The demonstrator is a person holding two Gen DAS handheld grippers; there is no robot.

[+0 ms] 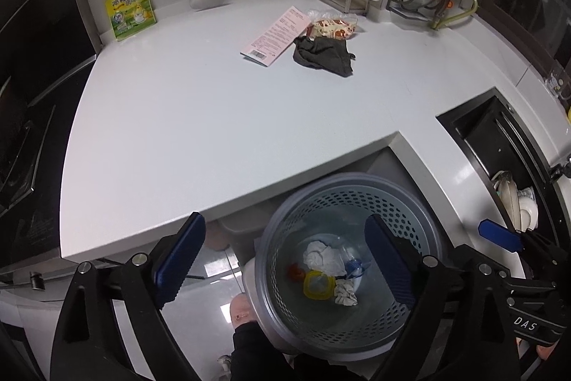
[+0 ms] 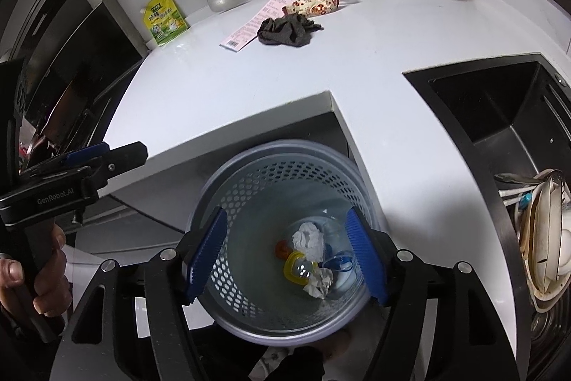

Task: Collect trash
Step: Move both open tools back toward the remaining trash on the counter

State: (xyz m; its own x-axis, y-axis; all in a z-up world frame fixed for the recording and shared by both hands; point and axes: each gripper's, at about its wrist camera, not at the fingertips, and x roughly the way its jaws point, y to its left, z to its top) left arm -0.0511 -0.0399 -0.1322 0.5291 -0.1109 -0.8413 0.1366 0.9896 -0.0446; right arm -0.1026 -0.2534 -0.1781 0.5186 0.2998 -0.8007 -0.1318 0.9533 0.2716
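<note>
The bin [image 2: 282, 238] stands on the floor below the counter [image 1: 200, 116] edge, mouth up, already holding crumpled tissues [image 2: 308, 240], a yellow lid [image 2: 298, 268] and a clear bottle. Both grippers hang over it with jaws apart and nothing between them: the left gripper [image 1: 285, 259] wide, the right gripper [image 2: 289, 256] a little less.

The remaining trash lies well apart at the back of the counter. The pink leaflet [image 1: 276, 36] runs long from near-left to far-right, the snack bag [image 1: 333, 25] lies across just beside it, and the dark rag [image 1: 323, 56] touches both. My judgement: reach for one piece at a time, closing across the leaflet's narrow width.
</note>
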